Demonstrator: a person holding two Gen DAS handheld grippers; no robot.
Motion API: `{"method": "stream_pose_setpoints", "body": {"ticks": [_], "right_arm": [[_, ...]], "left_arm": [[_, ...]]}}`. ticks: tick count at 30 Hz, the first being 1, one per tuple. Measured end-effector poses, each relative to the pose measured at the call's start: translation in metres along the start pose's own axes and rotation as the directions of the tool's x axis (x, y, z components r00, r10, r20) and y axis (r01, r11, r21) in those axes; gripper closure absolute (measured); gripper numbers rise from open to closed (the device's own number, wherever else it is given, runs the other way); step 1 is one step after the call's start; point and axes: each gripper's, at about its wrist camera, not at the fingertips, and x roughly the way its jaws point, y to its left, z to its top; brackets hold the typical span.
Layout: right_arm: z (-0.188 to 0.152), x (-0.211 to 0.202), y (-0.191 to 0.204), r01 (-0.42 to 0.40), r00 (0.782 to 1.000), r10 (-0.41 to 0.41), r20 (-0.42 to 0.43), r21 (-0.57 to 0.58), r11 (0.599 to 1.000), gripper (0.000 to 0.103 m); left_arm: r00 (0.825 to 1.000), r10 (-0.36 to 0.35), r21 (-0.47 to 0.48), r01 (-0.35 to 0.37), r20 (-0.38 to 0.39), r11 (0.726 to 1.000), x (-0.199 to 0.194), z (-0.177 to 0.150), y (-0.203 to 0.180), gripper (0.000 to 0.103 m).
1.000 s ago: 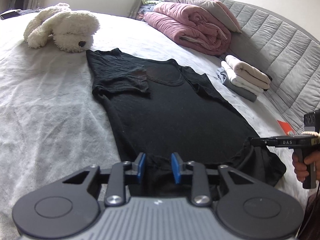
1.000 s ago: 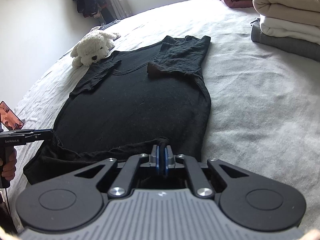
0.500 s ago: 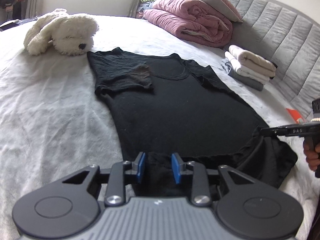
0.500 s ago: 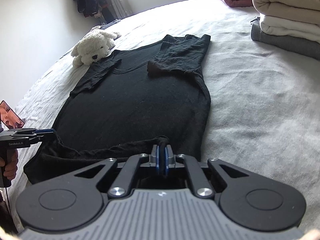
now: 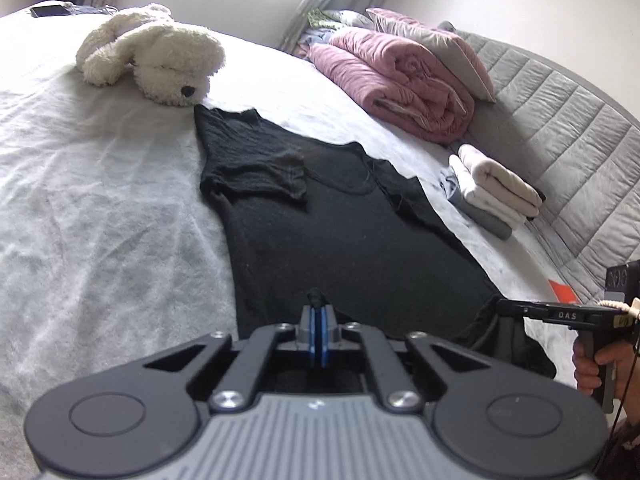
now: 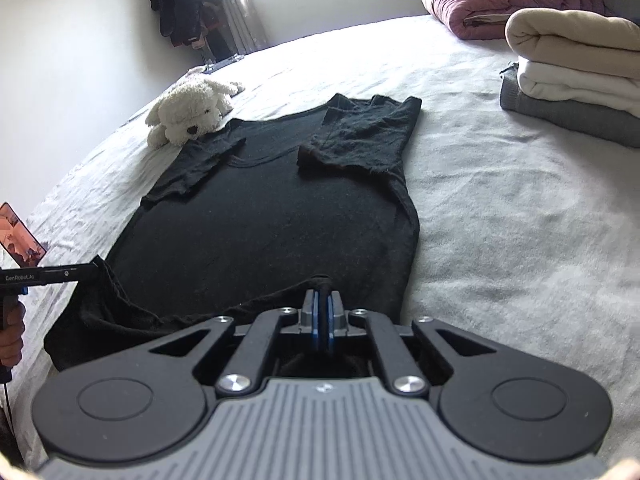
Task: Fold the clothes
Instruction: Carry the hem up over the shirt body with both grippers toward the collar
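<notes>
On bed (image 5: 100, 208): black t-shirt (image 5: 340, 232), soft, limp; left tool (image 5: 318, 322) and right tool (image 6: 323, 312) each pinch hem; hold corners, else sagging likely.

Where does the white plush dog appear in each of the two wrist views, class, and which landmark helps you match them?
Left wrist view: white plush dog lies upper left, beyond the black T-shirt.
Right wrist view: dog sits left of centre, its nose at the shirt's collar end.
Shared landmark: folded clothes stack.

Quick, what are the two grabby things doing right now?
Left gripper: jaws closed, pinching the hem of the black cotton T-shirt.
Right gripper: jaws closed on the same hem.
</notes>
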Motion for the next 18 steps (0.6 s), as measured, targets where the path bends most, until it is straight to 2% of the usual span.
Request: {"method": "stream_pose_setpoints", "body": {"ticks": [4,8,14,18], "right_arm": [[0.008,-0.009,0.003,-0.006,0.997,0.007,0.075,-0.020,1.000,0.098],[0.016,-0.008,-0.004,-0.031,0.992,0.029,0.122,0.019,0.999,0.098],[0.017,0.019,-0.007,-0.011,0.998,0.009,0.066,0.025,1.000,0.097],[0.011,0.030,-0.010,0.022,1.000,-0.022,0.020,0.014,1.000,0.090]], "left_arm": [[0.998,0.020,-0.058,-0.017,0.062,0.998,-0.004,0.004,0.006,0.101],[0.993,0.046,-0.134,-0.031,0.105,0.990,-0.002,0.008,0.015,0.100],[0.992,0.124,-0.160,-0.117,0.036,0.980,0.023,0.006,0.024,0.100],[0.990,0.140,-0.132,-0.135,0.032,0.982,0.025,0.007,0.021,0.097]]}}
